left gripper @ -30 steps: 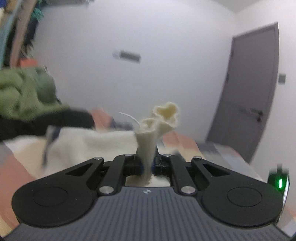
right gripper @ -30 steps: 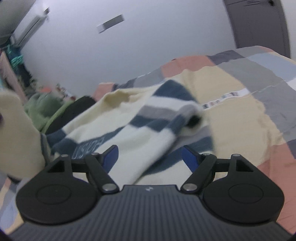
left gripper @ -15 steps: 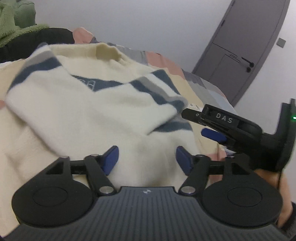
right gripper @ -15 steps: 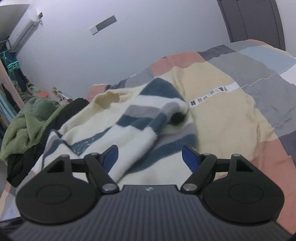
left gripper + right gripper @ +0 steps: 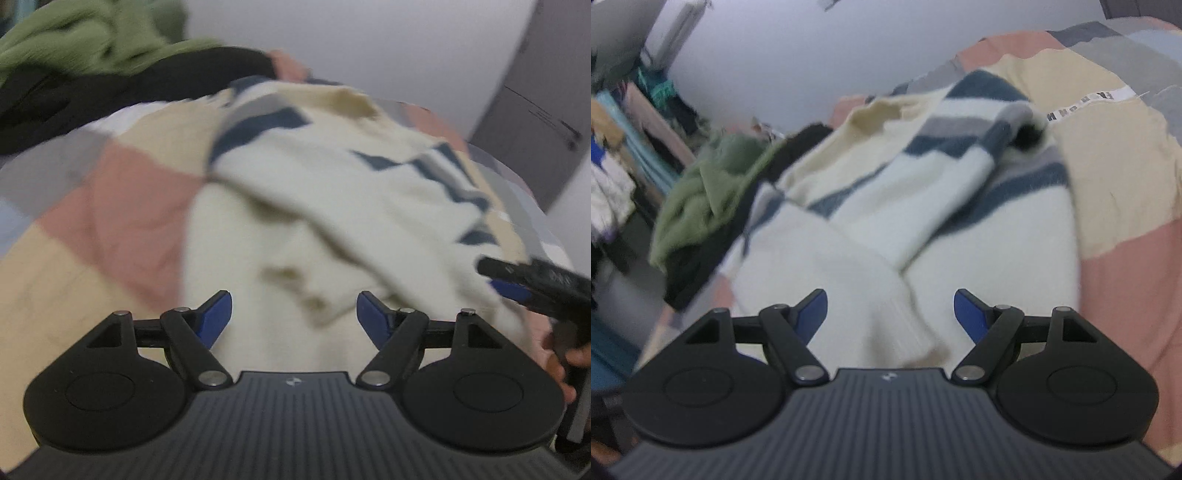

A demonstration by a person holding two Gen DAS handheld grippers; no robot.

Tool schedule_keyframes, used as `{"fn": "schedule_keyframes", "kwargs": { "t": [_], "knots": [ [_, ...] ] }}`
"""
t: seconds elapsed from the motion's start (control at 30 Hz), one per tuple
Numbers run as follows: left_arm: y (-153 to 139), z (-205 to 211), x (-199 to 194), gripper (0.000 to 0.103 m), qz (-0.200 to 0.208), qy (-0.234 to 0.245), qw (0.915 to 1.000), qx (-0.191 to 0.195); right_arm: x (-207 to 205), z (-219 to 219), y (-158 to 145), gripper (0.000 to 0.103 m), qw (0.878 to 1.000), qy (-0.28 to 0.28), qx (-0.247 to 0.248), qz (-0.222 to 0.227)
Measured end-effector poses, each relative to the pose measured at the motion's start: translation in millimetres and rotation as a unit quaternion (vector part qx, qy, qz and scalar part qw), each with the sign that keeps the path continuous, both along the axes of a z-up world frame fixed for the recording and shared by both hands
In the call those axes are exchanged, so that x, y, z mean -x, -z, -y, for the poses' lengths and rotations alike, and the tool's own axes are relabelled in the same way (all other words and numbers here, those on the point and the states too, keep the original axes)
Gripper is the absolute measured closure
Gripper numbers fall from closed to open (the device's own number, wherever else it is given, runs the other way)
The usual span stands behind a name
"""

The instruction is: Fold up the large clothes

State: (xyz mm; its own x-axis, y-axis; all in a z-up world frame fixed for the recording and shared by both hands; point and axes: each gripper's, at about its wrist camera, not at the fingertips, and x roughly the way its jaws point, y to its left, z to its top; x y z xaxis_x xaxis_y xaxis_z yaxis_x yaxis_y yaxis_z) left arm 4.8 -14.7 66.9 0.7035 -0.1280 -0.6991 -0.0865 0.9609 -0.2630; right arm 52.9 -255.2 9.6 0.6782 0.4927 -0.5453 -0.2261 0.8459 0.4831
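A cream sweater (image 5: 332, 206) with navy and grey stripes lies on the patchwork bedcover (image 5: 129, 192), both sleeves folded across its body. My left gripper (image 5: 294, 314) hovers over the sweater's near, plain cream part; its jaws are opening and nothing is pinched between the blue pads. In the right wrist view the sweater (image 5: 960, 221) fills the middle. My right gripper (image 5: 890, 314) is open above a ribbed cream cuff (image 5: 905, 332), and the pads do not touch it. The right gripper (image 5: 491, 277) also shows at the sweater's right edge, held by a hand (image 5: 554, 354).
A green garment (image 5: 92, 33) and a black one (image 5: 110, 92) are heaped at the far left of the bed. Hanging clothes (image 5: 613, 177) stand beyond the bed's left side. A grey door (image 5: 535, 110) is at the right, and a white wall lies behind.
The left gripper let go of the bunched cream fabric it was pinching, opened its jaws and dropped over the sweater, shifting leftward. The right gripper tipped down slightly.
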Motion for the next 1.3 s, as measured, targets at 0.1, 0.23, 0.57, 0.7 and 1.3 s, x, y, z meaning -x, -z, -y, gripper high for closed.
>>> {"fn": "schedule_keyframes", "kwargs": {
  "t": [0.1,0.23,0.57,0.7,1.3],
  "knots": [
    [7,-14,3,0.024,-0.001,-0.015,0.9999,0.000,0,-5,5,0.029,0.999,0.003,0.032,0.002],
    [16,-25,-3,0.024,-0.001,-0.026,0.9996,-0.005,2,-18,3,0.053,0.997,-0.010,0.069,0.013],
    [39,-68,-18,0.024,-0.033,-0.072,0.9940,0.076,1,-36,0,0.088,0.993,-0.019,0.119,0.018],
    [41,-80,-18,0.024,-0.037,-0.082,0.9887,0.120,3,-36,-13,0.093,0.992,-0.012,0.116,0.043],
    [50,-98,-9,0.023,-0.017,-0.109,0.9806,0.162,14,45,-19,0.022,0.980,0.191,0.063,0.005]
  ]
}}
